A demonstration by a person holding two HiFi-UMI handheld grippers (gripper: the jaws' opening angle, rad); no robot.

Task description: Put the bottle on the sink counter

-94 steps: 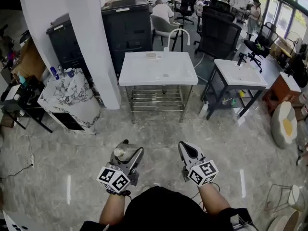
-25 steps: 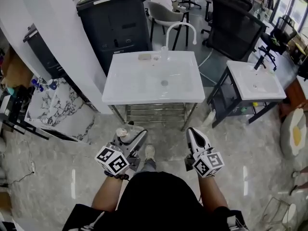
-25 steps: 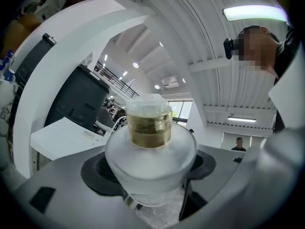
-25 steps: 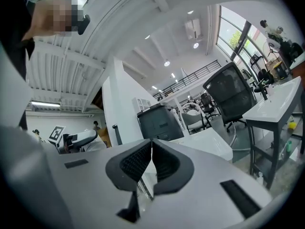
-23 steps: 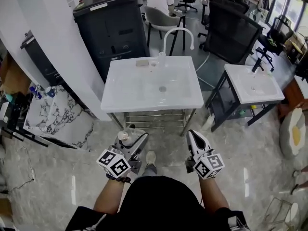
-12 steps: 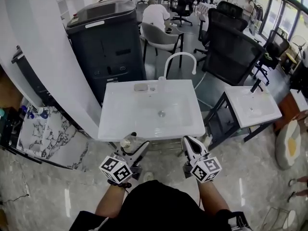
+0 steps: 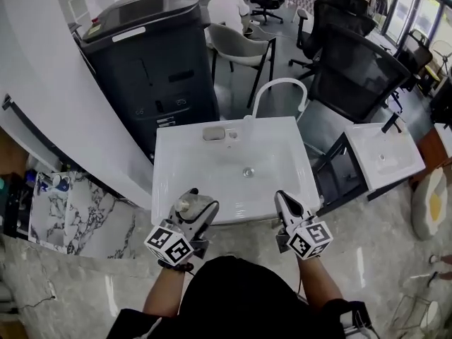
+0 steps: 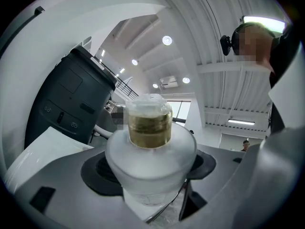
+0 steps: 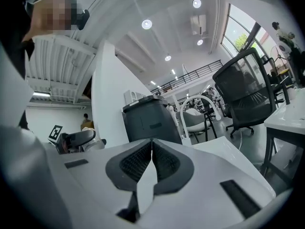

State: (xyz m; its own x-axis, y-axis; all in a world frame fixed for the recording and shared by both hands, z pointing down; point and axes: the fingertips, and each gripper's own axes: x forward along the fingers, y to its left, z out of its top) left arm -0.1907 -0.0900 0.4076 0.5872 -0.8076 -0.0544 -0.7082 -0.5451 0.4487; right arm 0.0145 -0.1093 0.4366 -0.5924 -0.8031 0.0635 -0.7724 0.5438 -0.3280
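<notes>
A frosted white bottle (image 8: 151, 161) with a clear cap over a gold collar (image 8: 148, 123) sits upright between the jaws of my left gripper (image 7: 195, 212), which is shut on its body. In the head view the bottle (image 7: 192, 205) hangs over the front left edge of the white sink counter (image 7: 183, 182). My right gripper (image 7: 288, 205) is shut and empty, its pads (image 9: 139, 164) pressed together, at the counter's front right edge. The basin has a drain (image 7: 248, 171) and a white arched faucet (image 7: 279, 89).
A small soap dish (image 7: 213, 133) lies at the counter's back left. Behind stands a large dark printer (image 7: 145, 55); a white pillar (image 7: 49, 90) is at left, a second sink (image 7: 385, 154) and black office chairs (image 7: 353, 69) at right. A marble cabinet (image 7: 70, 210) is at lower left.
I have come closer to the sink counter; both grippers, earlier over the floor, now reach its front edge. The left gripper still holds the bottle, the right stays shut.
</notes>
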